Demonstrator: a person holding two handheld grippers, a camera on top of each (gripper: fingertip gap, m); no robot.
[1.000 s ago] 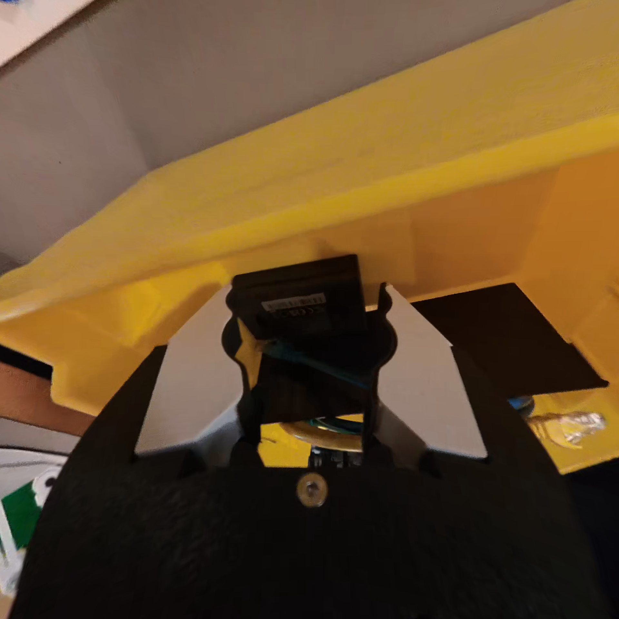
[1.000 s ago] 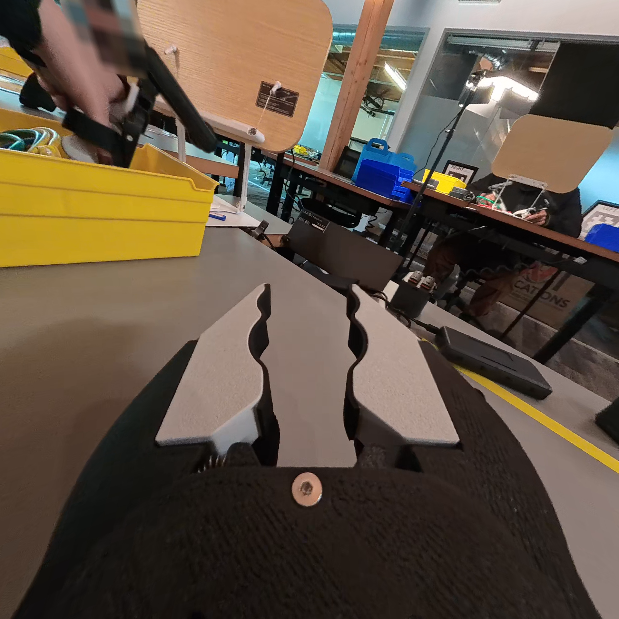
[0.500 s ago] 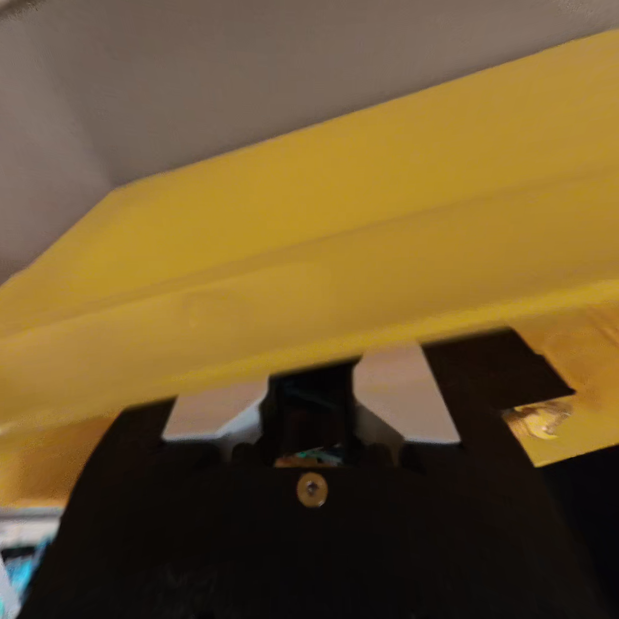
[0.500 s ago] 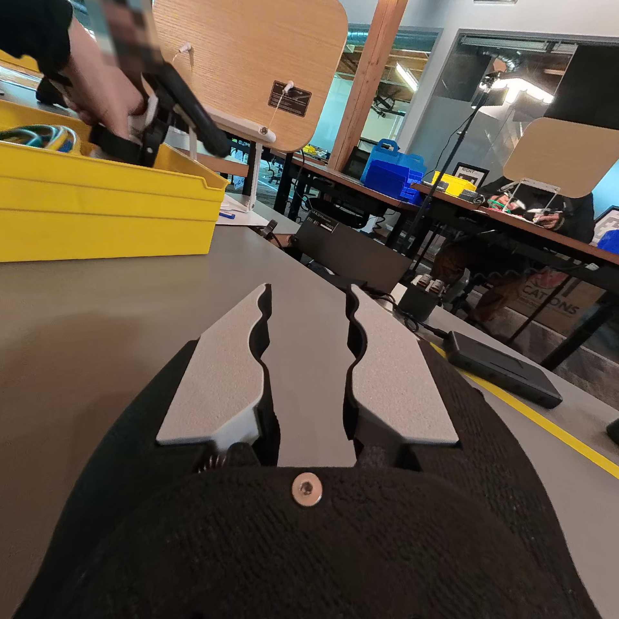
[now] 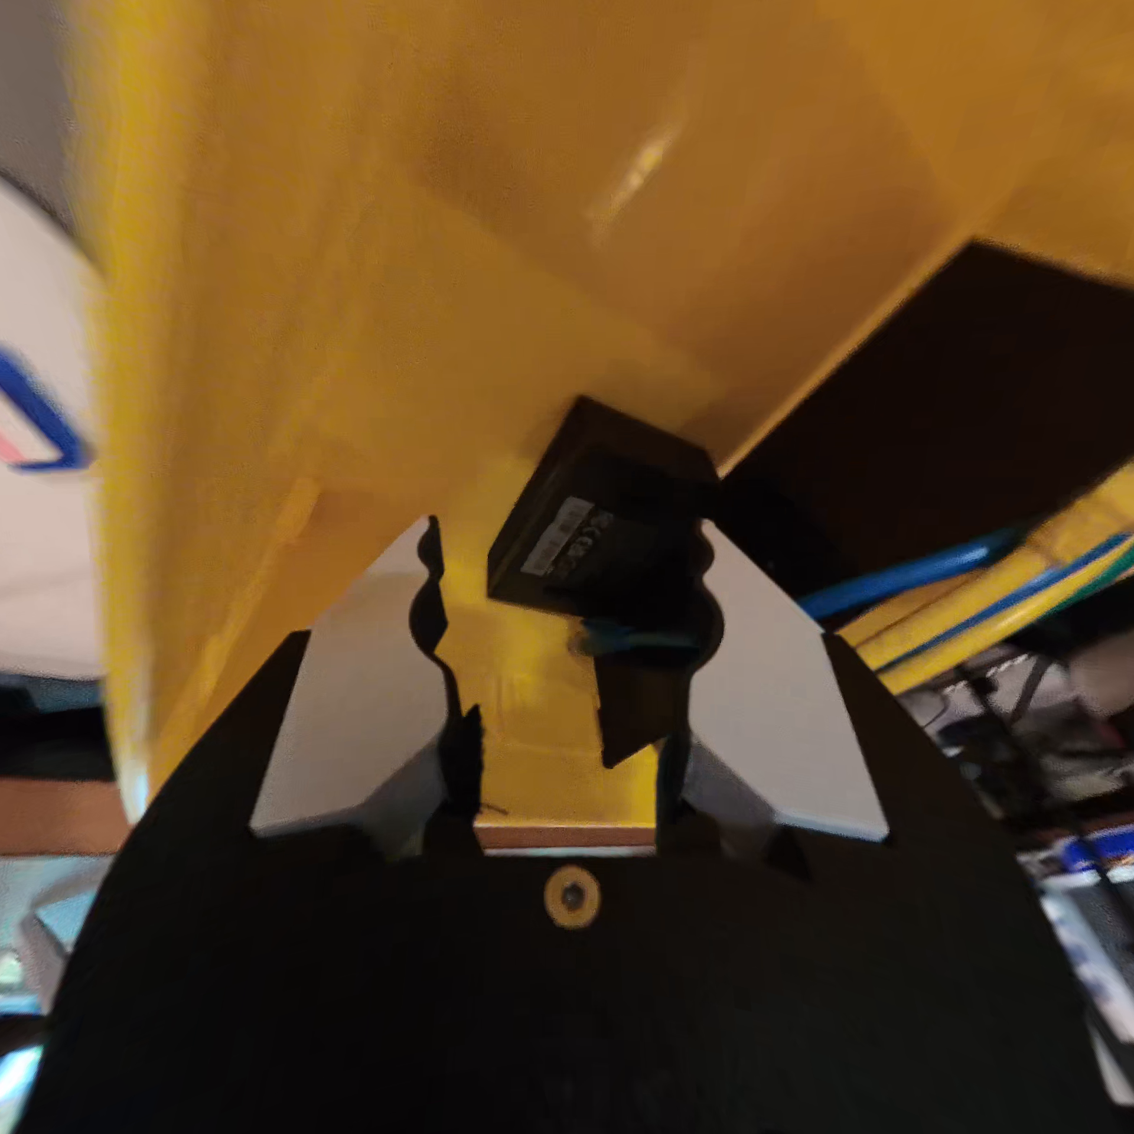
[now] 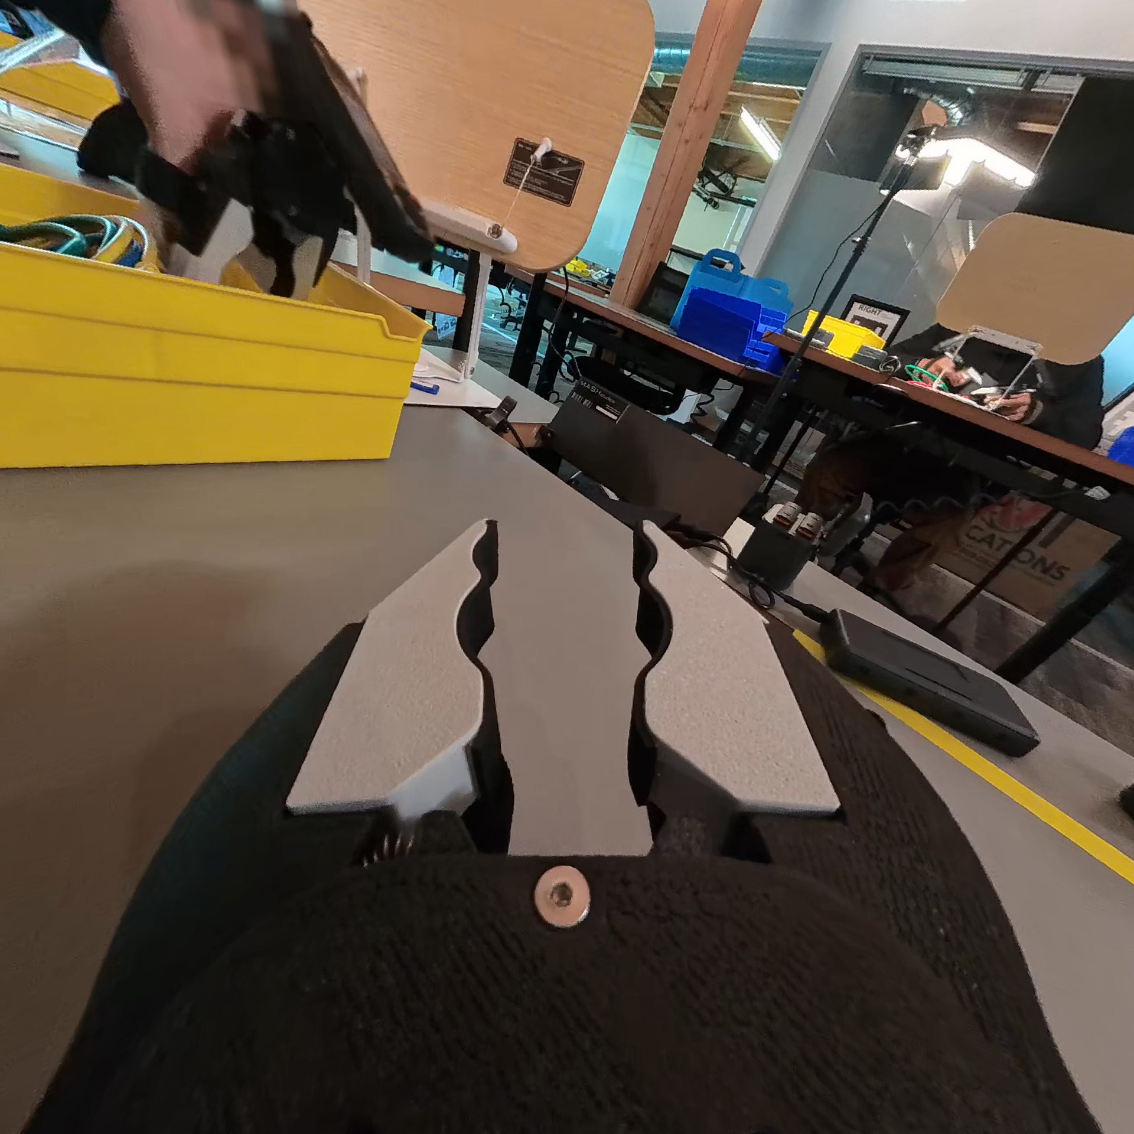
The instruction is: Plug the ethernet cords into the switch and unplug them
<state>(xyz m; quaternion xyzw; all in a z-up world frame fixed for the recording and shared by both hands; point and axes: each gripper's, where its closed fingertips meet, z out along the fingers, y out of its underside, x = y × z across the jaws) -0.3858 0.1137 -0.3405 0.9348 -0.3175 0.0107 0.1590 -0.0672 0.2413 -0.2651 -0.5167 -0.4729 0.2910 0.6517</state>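
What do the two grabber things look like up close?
Both match. The left gripper and right gripper each have two flat, pale grey fingers with wavy black inner edges. The fingers sit on a rough black body, with a small round metal screw in the middle.

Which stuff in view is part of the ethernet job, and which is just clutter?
Job: ethernet cords, flat black box (switch?), small black box, yellow bin, left claw, right claw.
Clutter: black slab, charger dock, blue crates, wooden panel.

Grey table (image 6: 184, 583); wooden post (image 6: 681, 153); brown desks (image 6: 982, 399) behind.
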